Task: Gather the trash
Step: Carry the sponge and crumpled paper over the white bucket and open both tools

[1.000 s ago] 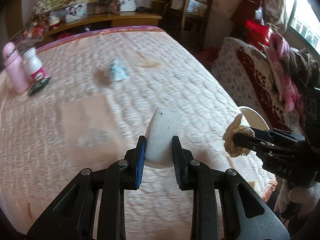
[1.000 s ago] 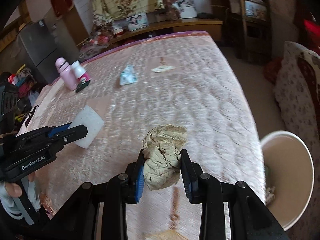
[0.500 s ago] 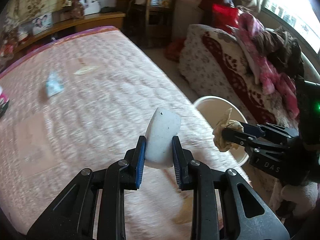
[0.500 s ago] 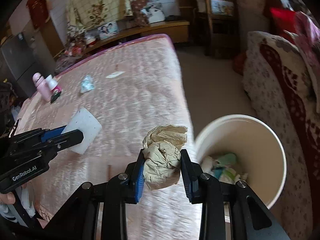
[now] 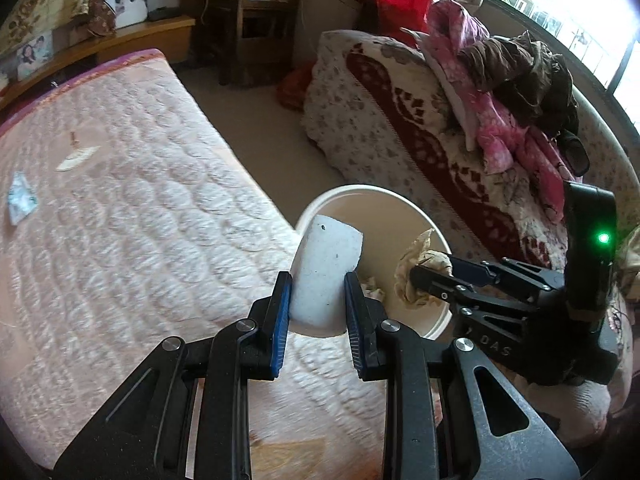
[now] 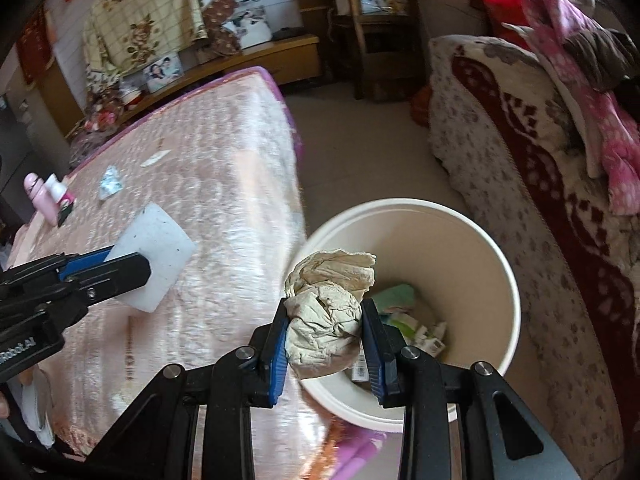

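Note:
My left gripper [image 5: 318, 284] is shut on a white foam piece [image 5: 326, 268], held over the bed's edge at the near rim of a cream bin [image 5: 400, 202]. My right gripper [image 6: 325, 308] is shut on a crumpled beige paper wad [image 6: 328, 320], just over the bin's [image 6: 508, 280] left rim. In the left wrist view the right gripper [image 5: 416, 280] with the wad [image 5: 412, 264] hangs over the bin's mouth. The right wrist view shows the left gripper [image 6: 136, 268] and the foam [image 6: 160, 248] still above the mattress. Packets and paper lie in the bin.
A pink quilted bed [image 5: 120, 220] carries a blue-white wrapper [image 5: 20, 198], a pale scrap [image 5: 76, 158], and pink and white bottles [image 6: 44, 196]. A patterned sofa [image 6: 540, 152] piled with clothes [image 5: 500, 92] stands right of the bin. Bare floor [image 6: 360, 148] runs between them.
Both grippers have swung right from over the bed to the bin beside it, each still holding its piece. The bin has come from the frame's edge to the middle.

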Tool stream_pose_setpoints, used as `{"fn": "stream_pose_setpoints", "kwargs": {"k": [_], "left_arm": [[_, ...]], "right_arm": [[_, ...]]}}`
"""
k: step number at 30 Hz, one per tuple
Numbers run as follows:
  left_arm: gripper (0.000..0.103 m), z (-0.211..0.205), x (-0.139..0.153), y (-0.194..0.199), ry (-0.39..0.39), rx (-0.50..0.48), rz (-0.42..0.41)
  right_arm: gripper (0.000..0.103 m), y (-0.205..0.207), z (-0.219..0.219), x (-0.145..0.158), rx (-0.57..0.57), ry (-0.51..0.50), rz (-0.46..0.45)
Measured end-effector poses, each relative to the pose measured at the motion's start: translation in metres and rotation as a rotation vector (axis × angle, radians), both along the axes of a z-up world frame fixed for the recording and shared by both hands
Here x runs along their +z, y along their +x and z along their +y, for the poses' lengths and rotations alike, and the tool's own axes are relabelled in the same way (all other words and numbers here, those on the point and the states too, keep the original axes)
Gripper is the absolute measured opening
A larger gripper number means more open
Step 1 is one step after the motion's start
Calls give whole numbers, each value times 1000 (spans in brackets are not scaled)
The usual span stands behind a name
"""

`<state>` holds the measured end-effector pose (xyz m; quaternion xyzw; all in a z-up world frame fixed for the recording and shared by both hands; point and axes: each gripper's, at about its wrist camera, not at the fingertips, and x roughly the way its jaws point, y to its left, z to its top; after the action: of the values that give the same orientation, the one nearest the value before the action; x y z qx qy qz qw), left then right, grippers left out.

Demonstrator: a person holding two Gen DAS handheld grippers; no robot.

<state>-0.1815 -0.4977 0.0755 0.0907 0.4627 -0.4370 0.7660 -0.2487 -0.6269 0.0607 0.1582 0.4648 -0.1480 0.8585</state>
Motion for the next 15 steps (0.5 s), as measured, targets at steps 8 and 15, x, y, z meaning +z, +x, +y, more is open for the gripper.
{"fn": "stream_pose_setpoints", "kwargs": {"k": [8,15], "left_arm": [[32,-26,-7,-6,-48,-52,75],[55,-28,-6,-4,-77,-60,92]], "right_arm": [[32,-11,-30,-13,-80,7,29],[58,-21,-49,-15,-159,14,30]]}}
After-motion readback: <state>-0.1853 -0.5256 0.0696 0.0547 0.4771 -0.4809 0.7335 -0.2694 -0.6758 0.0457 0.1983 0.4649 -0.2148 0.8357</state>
